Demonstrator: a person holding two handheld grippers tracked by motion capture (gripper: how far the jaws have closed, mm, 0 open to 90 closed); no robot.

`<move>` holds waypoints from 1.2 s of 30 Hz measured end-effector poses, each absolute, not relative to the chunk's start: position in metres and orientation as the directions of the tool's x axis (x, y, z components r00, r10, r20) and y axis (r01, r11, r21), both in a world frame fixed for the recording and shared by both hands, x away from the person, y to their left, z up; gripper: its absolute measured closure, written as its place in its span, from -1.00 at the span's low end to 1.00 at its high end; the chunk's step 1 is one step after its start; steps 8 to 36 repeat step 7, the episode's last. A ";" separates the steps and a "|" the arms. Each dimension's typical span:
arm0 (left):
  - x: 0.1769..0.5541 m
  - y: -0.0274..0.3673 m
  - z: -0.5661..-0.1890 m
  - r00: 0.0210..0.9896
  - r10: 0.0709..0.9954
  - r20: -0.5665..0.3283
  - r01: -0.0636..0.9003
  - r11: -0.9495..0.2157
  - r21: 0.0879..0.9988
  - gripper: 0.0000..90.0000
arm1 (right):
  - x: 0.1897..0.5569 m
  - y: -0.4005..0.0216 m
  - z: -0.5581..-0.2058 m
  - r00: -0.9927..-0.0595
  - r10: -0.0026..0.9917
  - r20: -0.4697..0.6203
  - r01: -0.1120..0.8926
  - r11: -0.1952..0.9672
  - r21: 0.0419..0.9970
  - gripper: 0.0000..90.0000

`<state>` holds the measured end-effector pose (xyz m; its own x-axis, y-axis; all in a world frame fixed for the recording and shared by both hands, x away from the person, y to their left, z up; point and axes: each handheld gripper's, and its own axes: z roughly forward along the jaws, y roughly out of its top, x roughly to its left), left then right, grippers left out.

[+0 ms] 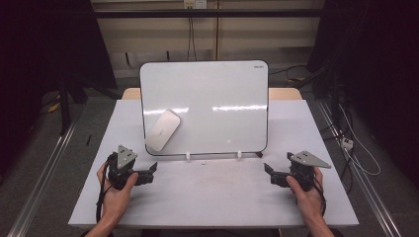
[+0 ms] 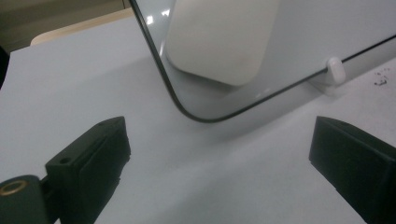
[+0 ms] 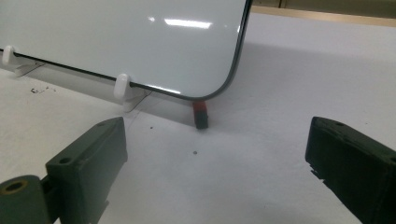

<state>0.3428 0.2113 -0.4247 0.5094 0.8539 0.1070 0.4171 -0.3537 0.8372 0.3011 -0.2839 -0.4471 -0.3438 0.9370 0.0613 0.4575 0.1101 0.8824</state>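
Note:
A whiteboard stands tilted on white clip feet in the middle of the white table. A pale oblong eraser clings to its lower left face, seen close in the left gripper view as the eraser. A small red and black object pokes out under the board's lower right corner. My left gripper rests on the table in front of the board's left corner, jaws wide apart and empty. My right gripper sits at the front right, also open and empty.
A wooden surface shows behind the table. Metal rails run along both sides on the floor, with cables at the right. Small dark specks mark the table in front of the board.

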 end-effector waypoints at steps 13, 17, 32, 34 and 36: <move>0.341 0.219 -0.423 0.485 0.872 0.067 0.415 -0.297 0.860 -0.90 | 0.300 -0.285 -0.447 -0.345 0.936 0.064 0.455 0.108 0.884 -0.87; 0.341 0.219 -0.423 0.485 0.872 0.067 0.415 -0.297 0.860 -0.90 | 0.300 -0.285 -0.447 -0.345 0.936 0.064 0.455 0.108 0.884 -0.87; 0.341 0.219 -0.423 0.485 0.872 0.067 0.415 -0.297 0.860 -0.90 | 0.300 -0.285 -0.447 -0.345 0.936 0.064 0.455 0.108 0.884 -0.87; 0.341 0.219 -0.423 0.485 0.872 0.067 0.415 -0.297 0.860 -0.90 | 0.300 -0.285 -0.447 -0.345 0.936 0.064 0.455 0.108 0.884 -0.87; 0.341 0.219 -0.423 0.485 0.872 0.067 0.415 -0.297 0.860 -0.90 | 0.300 -0.285 -0.447 -0.345 0.936 0.064 0.455 0.108 0.884 -0.87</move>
